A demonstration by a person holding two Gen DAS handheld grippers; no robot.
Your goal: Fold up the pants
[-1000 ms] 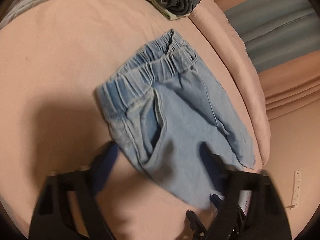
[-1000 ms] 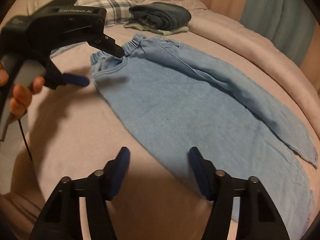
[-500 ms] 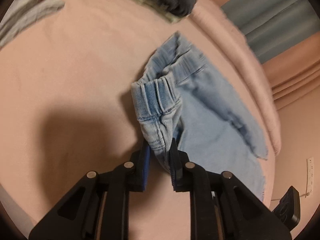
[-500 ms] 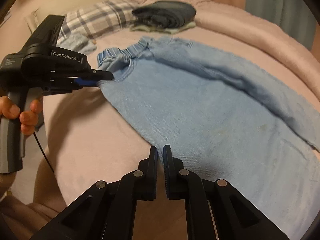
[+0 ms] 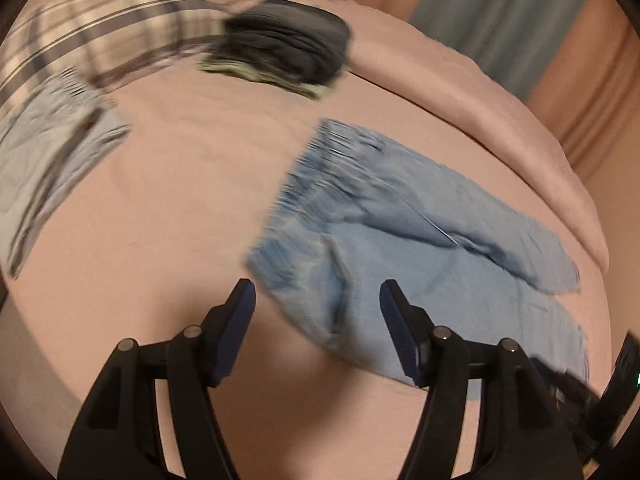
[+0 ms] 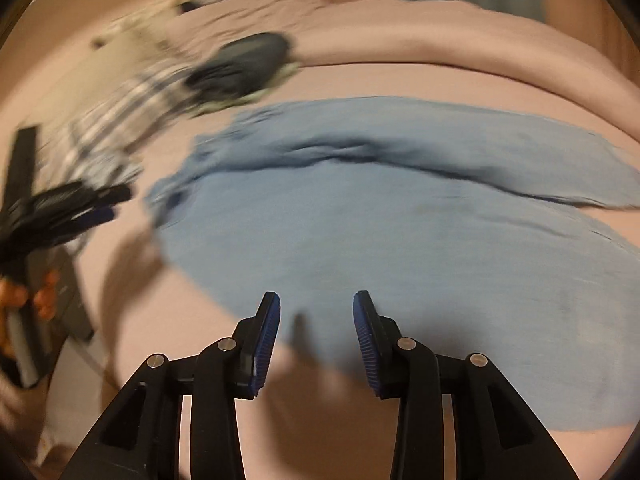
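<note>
Light blue denim pants (image 5: 404, 248) lie spread on the pink bed sheet (image 5: 168, 208), waistband toward the left and legs running right. My left gripper (image 5: 318, 314) hovers over the waistband corner. Its jaws are opening; cloth shows in the gap, but the pads do not press it. In the right wrist view the pants (image 6: 360, 220) fill the middle. My right gripper (image 6: 316, 322) sits over their near edge, jaws opening, with cloth below the gap and nothing pinched. The left gripper (image 6: 68, 208) shows at the left edge, held by a hand (image 6: 24, 296).
A stack of dark folded clothes (image 5: 284, 52) lies beyond the pants, beside a plaid pillow (image 5: 100, 40). A pale grey garment (image 5: 48, 148) lies at the left. A rolled pink duvet (image 5: 500, 120) runs along the far side, with curtains behind it.
Half a second ago both grippers were shut, the left pinching the lifted waistband corner. Now both have opened, the waistband lies back down, and both views have swung and lifted.
</note>
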